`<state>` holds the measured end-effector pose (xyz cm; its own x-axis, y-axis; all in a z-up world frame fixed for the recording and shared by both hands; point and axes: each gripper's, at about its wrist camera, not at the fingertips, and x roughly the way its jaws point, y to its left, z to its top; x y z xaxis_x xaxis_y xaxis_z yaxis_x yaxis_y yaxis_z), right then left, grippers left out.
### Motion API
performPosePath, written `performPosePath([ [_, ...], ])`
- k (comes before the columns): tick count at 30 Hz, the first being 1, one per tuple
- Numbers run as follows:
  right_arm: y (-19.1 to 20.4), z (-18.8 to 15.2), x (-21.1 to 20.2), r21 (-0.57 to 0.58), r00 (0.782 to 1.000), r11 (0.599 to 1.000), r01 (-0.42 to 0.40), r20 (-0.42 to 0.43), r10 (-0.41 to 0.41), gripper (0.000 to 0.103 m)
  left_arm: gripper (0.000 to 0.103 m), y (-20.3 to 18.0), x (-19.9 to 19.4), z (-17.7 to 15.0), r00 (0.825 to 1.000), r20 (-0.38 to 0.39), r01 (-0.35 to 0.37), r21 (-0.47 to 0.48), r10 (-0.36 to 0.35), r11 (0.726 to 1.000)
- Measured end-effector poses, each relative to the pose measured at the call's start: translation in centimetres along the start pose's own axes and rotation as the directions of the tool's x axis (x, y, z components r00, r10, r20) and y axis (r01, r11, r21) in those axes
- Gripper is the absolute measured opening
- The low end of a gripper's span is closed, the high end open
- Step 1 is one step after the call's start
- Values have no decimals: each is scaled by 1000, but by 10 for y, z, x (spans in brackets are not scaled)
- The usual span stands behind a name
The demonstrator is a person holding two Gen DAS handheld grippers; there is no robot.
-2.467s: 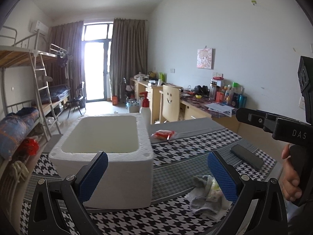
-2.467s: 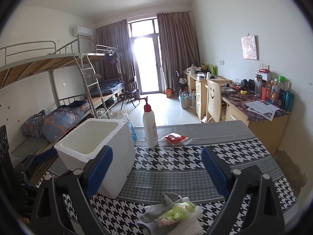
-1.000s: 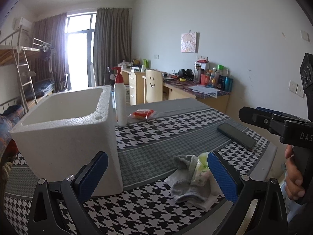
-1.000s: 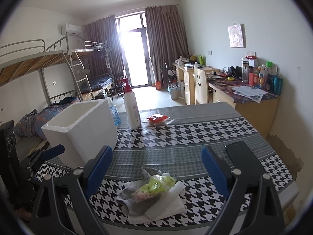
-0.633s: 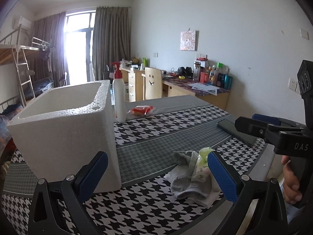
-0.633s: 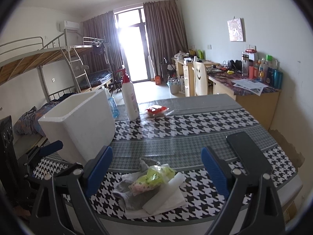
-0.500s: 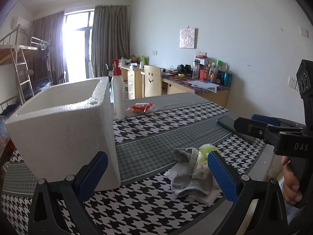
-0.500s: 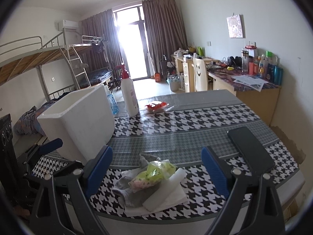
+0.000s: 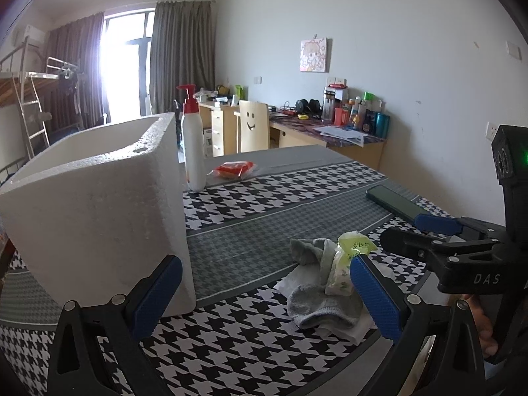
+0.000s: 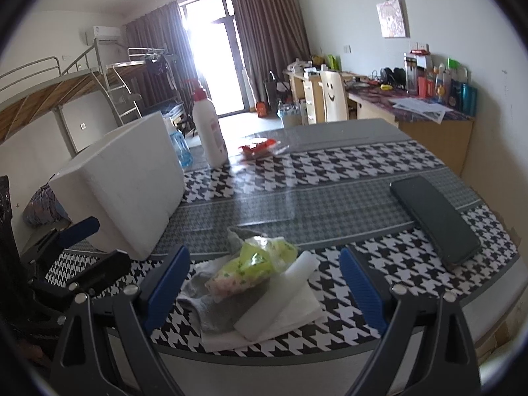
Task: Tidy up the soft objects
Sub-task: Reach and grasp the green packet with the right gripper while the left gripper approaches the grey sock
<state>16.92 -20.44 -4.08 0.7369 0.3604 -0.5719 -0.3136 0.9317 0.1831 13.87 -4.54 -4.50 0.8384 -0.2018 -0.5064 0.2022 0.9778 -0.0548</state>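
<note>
A pile of soft things lies near the table's front edge: a grey sock (image 9: 316, 300) (image 10: 204, 303), a green tissue packet (image 9: 346, 260) (image 10: 254, 264), and white foam and paper sheets (image 10: 280, 300). A white foam box (image 9: 95, 204) (image 10: 128, 181) stands to the left of the pile. My left gripper (image 9: 264, 297) is open and empty, low between the box and the pile. My right gripper (image 10: 264, 283) is open and empty, its fingers either side of the pile, just above it. It also shows in the left wrist view (image 9: 439, 231).
A black phone (image 10: 432, 217) (image 9: 392, 201) lies on the houndstooth tablecloth (image 10: 346, 165) at the right. A white pump bottle (image 9: 193, 148) (image 10: 208, 132) and a red snack packet (image 9: 234, 168) (image 10: 257, 147) are at the far side. A blue water bottle (image 10: 180, 148) stands behind the box.
Both grippers have come lower and closer to the pile. The right gripper now frames it between its open fingers. The left view has swung right, off the box.
</note>
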Motion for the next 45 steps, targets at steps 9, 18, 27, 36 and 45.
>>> performPosePath([
  [9,-5,-4,16,20,999,1000,-7,-45,8,94,102,-2,12,-3,999,-33,-6,7,6,1000],
  [18,-5,-10,39,31,995,999,-16,-100,19,94,102,2,24,-8,998,-66,-12,11,12,1000],
  [27,-5,-11,59,53,986,997,-54,-157,61,80,102,3,33,-10,996,-89,-12,12,13,1000],
  [36,1,-12,63,30,983,997,-66,-170,70,68,102,2,34,-12,995,-101,-4,19,6,1000],
  [45,3,-11,63,39,974,993,-115,-190,120,30,102,-3,35,-10,995,-97,7,19,-6,1000],
])
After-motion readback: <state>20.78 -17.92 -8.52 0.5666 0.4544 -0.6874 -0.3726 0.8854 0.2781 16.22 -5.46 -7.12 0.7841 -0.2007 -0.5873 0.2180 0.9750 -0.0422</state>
